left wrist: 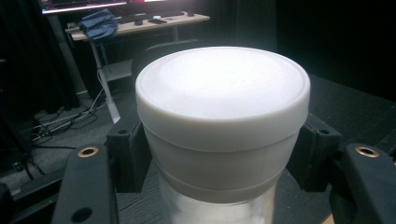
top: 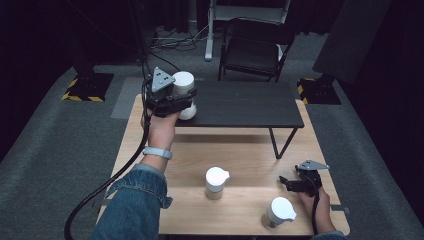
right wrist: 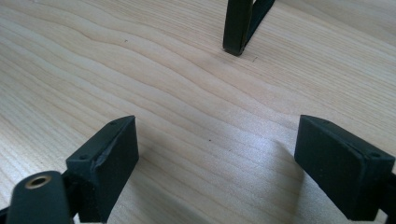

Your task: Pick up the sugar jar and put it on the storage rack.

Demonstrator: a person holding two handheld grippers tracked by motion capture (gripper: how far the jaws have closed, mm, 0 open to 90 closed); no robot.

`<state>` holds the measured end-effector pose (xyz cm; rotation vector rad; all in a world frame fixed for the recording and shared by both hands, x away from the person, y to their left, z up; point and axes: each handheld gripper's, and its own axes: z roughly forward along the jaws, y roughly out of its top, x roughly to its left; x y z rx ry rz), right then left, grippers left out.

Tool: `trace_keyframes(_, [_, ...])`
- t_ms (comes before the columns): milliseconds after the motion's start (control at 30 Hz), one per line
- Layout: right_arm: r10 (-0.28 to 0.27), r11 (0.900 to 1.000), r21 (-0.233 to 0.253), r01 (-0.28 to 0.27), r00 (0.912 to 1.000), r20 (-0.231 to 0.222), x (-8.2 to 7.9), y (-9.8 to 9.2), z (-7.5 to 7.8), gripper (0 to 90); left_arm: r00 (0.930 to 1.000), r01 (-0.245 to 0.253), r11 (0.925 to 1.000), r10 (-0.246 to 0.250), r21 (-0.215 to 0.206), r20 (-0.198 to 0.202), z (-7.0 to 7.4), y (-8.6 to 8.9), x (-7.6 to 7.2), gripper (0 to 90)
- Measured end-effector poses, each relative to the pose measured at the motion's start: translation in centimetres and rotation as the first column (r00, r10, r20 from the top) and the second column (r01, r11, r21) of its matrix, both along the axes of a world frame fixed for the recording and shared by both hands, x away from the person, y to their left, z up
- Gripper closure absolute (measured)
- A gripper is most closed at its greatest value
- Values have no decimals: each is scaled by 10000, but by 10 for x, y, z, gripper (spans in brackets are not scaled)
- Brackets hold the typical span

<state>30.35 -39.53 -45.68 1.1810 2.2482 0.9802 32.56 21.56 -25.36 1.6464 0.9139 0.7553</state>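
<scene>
My left gripper (top: 181, 101) is shut on a white-lidded jar (top: 184, 93) at the near left edge of the black raised shelf (top: 240, 104). In the left gripper view the jar (left wrist: 223, 121) is clamped between both black pads (left wrist: 130, 156), just under its lid. My right gripper (top: 289, 184) stands open low over the wooden table (top: 250, 157) at the right, its jaws wide apart with bare wood between them (right wrist: 215, 154). Two more white-lidded jars rest on the table: one in the middle (top: 216, 182) and one at the front (top: 278, 212), beside my right hand.
A black shelf leg (top: 274, 145) stands on the table ahead of my right gripper, seen close (right wrist: 236, 28). A black chair (top: 254, 47) sits beyond the table. Grey carpet surrounds it, with stand bases at both far corners.
</scene>
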Motion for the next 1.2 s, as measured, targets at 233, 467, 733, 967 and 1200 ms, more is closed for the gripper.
trace_keyframes(233, [20,10000,-12,-20,10000,22,0,0,0,134,9999,-131,9999,131,63,-79,-2,-1,5,339])
trace_keyframes(467, [38,10000,-39,-38,10000,48,-1,0,0,134,9999,-109,9999,110,114,-44,-6,-1,7,338])
trace_keyframes(733, [51,10000,-34,-50,10000,41,-1,0,0,134,10000,-46,9998,47,188,-48,-9,-3,9,338])
trace_keyframes(967, [69,10000,-34,-68,10000,41,0,0,0,134,9999,-12,9997,15,263,-120,-7,-2,10,336])
trace_keyframes(1200, [66,10000,-47,-66,10000,53,-1,1,0,134,9996,31,9997,-23,249,-287,-1,-5,8,251])
